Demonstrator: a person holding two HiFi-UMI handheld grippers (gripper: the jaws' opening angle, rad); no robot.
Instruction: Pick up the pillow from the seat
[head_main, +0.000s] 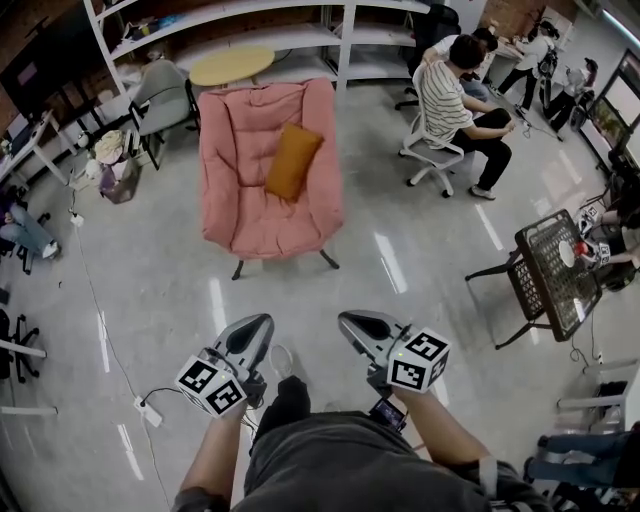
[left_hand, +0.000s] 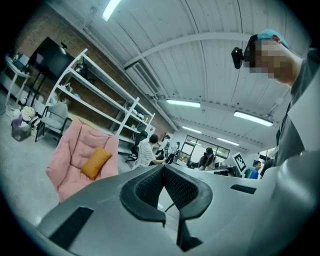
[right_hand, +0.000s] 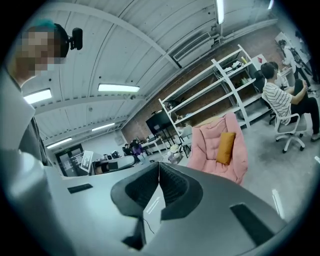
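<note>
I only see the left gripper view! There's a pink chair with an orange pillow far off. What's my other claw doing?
Observer: The right claw is shut, with nothing in it.
Operator: Is anything on the floor near me?
Observer: Yes. A white power strip with a cable lies on the floor, to the left of your left claw.
Operator: And on the other side?
Observer: A black mesh stand is off to the right. It is well away from the straight line to the pink chair and its pillow.
</note>
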